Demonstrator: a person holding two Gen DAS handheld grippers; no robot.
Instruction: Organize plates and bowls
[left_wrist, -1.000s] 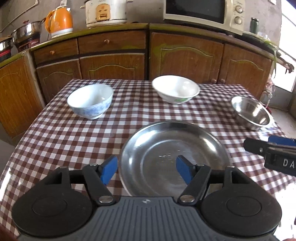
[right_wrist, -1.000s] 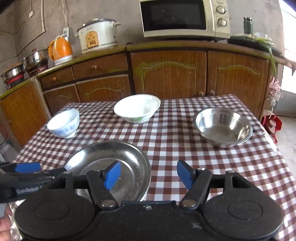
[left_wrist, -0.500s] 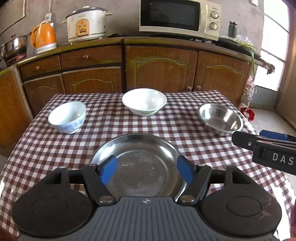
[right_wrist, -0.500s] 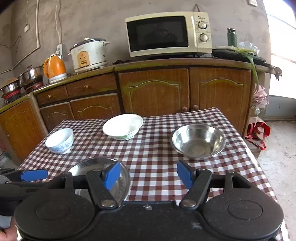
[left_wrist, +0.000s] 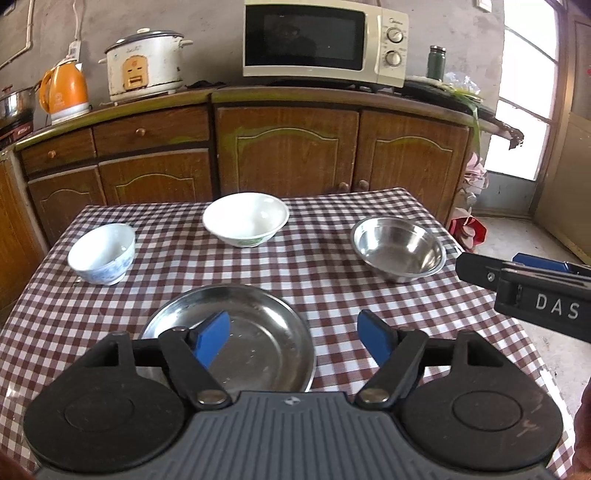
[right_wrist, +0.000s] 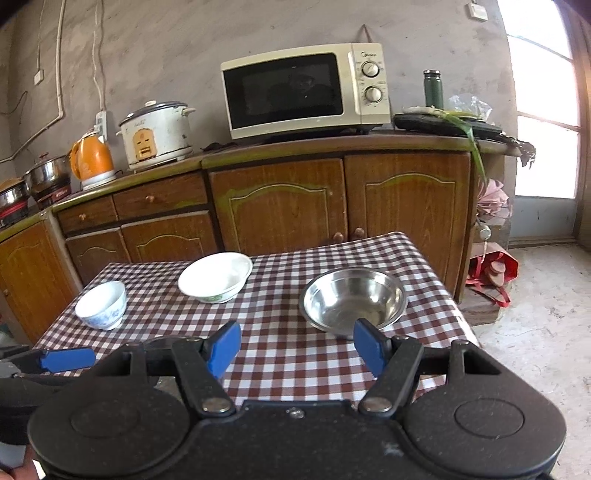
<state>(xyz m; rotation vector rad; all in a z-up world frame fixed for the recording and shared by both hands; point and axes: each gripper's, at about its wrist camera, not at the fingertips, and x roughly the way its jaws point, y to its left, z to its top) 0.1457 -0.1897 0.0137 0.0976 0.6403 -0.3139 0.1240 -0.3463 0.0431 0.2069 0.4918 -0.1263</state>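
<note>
Steel plate (left_wrist: 255, 332) and three bowls unstacked on worktop (left_wrist: 317, 273); left gripper (left_wrist: 293, 334) jaws opening, right gripper (right_wrist: 295, 349) jaws wide, both empty; next, I'd guess, grab a bowl.

The right gripper (right_wrist: 295, 349), jaws apart and empty, points toward the steel bowl (right_wrist: 352, 297).

A table covered with a brown-and-white checked cloth (left_wrist: 321, 273) fills the middle of the left wrist view. Four dishes rest directly on it, all apart from one another. A small white bowl with blue pattern (left_wrist: 101, 254) sits at centre left. A wider white bowl (left_wrist: 245, 219) stands at the centre, toward the far edge. A steel bowl (left_wrist: 399, 248) sits at centre right. A shallow steel plate (left_wrist: 258, 339) lies nearest, lower centre.
</note>
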